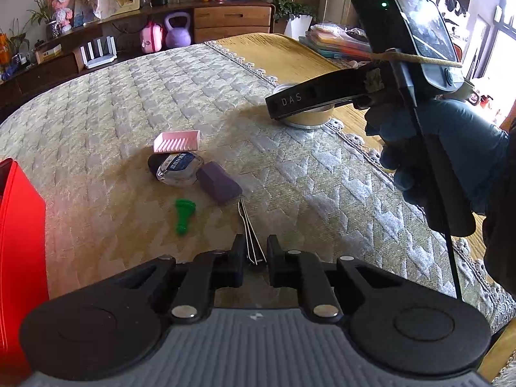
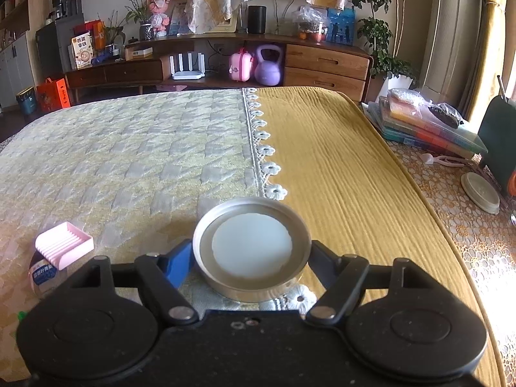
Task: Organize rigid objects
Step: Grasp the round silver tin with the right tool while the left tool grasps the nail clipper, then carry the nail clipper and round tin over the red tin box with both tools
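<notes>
Take the purple block [image 1: 218, 183] as your marker and read across from its left. On that side a red box [image 1: 19, 258] stands at the frame edge. Nearer the block lie the green clip [image 1: 184, 215], the clear tape dispenser [image 1: 178, 169] touching the block, and the pink ribbed tray [image 1: 176, 141] just behind the dispenser.

Just in front of the block, your left gripper [image 1: 256, 254] has its jaws closed on thin metal tweezers [image 1: 248, 225], whose far tip almost reaches the block. The hold looks to be on the very end of a slim, springy thing; it could pivot or slip out as you lift, and the tip may catch the quilted cover [image 1: 129, 96].

Well to the right of the block, your right gripper [image 2: 251, 258] has its jaws either side of the round metal lid [image 2: 251, 245]. They are wide, and whether the pads already press on the rim I cannot tell. If one pad meets first, the lid may skate or tip up.

Only the left wrist view shows the tweezers, the block, and your gloved hand [image 1: 445, 154]. Only the right wrist view shows the lid's white liner and the yellow cloth [image 2: 338, 161] beside it.
</notes>
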Available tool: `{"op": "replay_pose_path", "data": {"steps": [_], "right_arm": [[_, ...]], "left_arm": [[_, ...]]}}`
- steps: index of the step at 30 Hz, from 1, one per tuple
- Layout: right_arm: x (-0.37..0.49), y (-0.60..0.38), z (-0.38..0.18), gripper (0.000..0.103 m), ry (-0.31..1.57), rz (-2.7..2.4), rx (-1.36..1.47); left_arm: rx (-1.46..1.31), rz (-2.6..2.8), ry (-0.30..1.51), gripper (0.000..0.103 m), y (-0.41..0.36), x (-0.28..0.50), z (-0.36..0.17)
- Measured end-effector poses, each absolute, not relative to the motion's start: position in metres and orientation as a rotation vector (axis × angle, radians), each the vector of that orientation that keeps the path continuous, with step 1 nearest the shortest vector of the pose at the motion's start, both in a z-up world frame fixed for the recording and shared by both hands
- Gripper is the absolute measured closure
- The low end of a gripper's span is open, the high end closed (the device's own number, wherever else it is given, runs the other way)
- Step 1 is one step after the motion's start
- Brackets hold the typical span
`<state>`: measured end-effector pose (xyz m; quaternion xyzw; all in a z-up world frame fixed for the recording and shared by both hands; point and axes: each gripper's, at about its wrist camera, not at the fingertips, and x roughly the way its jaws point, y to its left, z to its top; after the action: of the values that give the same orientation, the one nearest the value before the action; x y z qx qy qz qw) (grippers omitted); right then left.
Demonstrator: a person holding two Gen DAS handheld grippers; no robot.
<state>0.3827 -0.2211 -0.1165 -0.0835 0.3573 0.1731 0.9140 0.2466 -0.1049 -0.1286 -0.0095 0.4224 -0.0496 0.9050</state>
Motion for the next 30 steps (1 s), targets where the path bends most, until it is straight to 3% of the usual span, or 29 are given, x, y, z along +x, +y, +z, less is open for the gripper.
{"op": "replay_pose_path", "data": {"steps": [30], "right_arm": [[0.242, -0.22, -0.044, 0.028, 0.733, 0.485, -0.101]], "left_arm": [[-0.127, -0.025, 0.836, 0.094, -0.056, 0.183, -0.085]]}}
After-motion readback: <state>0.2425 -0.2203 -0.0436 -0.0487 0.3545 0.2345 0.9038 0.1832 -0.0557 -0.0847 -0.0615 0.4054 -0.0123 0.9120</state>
